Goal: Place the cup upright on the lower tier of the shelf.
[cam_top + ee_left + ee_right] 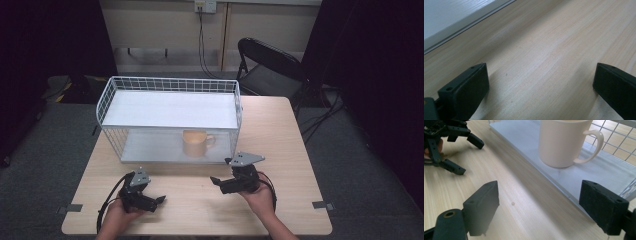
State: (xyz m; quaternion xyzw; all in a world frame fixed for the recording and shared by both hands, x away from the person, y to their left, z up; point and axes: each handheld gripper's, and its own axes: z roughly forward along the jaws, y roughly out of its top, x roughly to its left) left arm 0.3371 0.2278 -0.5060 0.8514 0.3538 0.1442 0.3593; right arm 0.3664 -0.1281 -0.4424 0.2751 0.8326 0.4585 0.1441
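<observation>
A cream mug (197, 142) stands upright on the lower shelf of a white wire rack (170, 80) at the back of the wooden table (280, 135). Its handle points right. My right gripper (216, 181) is open near the rack's front, jaws pointing left. In the right gripper view the mug (564, 142) sits just beyond the open jaws of that gripper (540, 192), on the white shelf (524, 135). My left gripper (160, 201) lies low over the table at the front left, open. Its jaws (541, 75) are spread above bare wood, with the rack's base (449, 15) ahead.
The rack's upper shelf (170, 109) is a plain white board above the mug, with wire mesh walls at its sides and back. A black folding chair (270, 65) stands behind the table's right corner. Bare wood runs along the table's front and right. The left gripper (469, 157) shows far off.
</observation>
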